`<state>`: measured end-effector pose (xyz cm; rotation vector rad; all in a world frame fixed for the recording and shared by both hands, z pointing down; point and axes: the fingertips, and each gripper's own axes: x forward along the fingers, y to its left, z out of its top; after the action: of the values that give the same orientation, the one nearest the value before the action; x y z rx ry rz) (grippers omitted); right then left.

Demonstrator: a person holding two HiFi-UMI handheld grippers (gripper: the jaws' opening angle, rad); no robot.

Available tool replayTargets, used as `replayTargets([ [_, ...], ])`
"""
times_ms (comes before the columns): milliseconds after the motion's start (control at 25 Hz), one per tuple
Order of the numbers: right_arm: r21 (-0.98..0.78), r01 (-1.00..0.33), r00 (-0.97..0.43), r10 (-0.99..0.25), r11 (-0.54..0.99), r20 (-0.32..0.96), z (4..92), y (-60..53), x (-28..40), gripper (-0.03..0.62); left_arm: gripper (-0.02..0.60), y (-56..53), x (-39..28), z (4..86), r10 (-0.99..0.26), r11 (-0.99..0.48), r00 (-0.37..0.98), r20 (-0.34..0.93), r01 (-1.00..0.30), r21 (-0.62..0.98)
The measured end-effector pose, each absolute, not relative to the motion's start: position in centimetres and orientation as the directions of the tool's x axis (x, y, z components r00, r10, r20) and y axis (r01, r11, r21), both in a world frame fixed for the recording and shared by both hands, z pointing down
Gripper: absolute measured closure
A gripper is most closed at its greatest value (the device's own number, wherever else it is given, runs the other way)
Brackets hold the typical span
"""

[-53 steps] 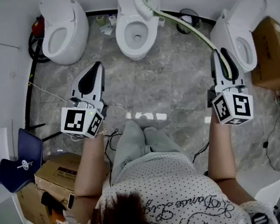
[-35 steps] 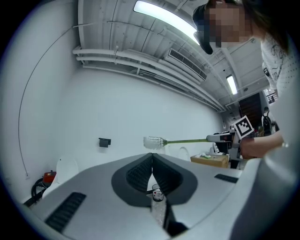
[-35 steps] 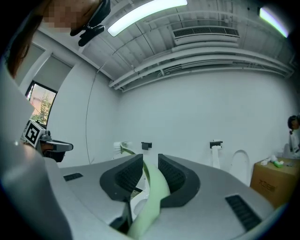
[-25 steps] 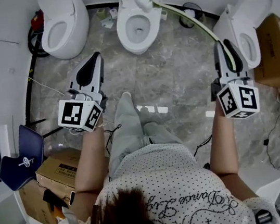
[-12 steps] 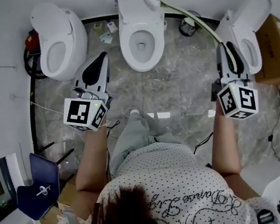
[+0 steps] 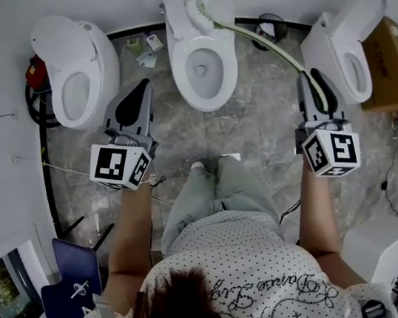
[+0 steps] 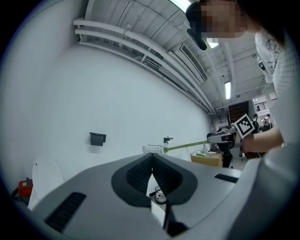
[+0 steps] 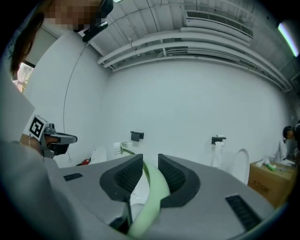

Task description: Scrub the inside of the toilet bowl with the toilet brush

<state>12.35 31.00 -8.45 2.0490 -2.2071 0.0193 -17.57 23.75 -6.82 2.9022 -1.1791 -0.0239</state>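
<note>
Pale-green plastic, long and bowed: the white-bristled toilet brush (image 8: 154,187) hangs its head (image 6: 198,14) over the back rim of the middle white ceramic toilet bowl (image 6: 178,68).
The right gripper (image 6: 313,82) clamps the handle's far end. The brush looks light and whippy, and hard scrubbing may bend it. The left gripper (image 6: 144,87) is closed on nothing.

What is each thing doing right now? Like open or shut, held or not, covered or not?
left gripper: shut, empty.
right gripper: shut on the toilet brush handle.
toilet brush: raised, head over the back of the middle toilet, not in the bowl.
middle toilet: bowl uncovered.
left toilet: bowl uncovered.
right toilet: bowl uncovered.
</note>
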Motion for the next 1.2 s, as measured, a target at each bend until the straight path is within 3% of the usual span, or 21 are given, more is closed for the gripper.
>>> replayTargets([
  [240, 0.04, -0.993, -0.105, -0.981, 0.113, 0.162, -6.0, 26.2, 13.0, 0.48, 0.578, 19.6, -16.9, -5.3, -0.707, -0.706, 0.707, 0.009, -0.707, 0.038],
  [760, 0.036, -0.97, -0.236, -0.964, 0.242, 0.121, -6.1, 9.3, 16.9, 0.476, 0.578, 6.8, -11.8, -5.1, -0.771, -0.635, 0.636, 0.014, -0.771, 0.04],
  [1200, 0.037, -0.95, -0.293, -0.928, 0.309, 0.231, -1.4, 1.4, 19.9, 0.48, 0.578, 0.0, -8.2, -2.6, -0.794, -0.603, 0.606, 0.05, -0.795, 0.061],
])
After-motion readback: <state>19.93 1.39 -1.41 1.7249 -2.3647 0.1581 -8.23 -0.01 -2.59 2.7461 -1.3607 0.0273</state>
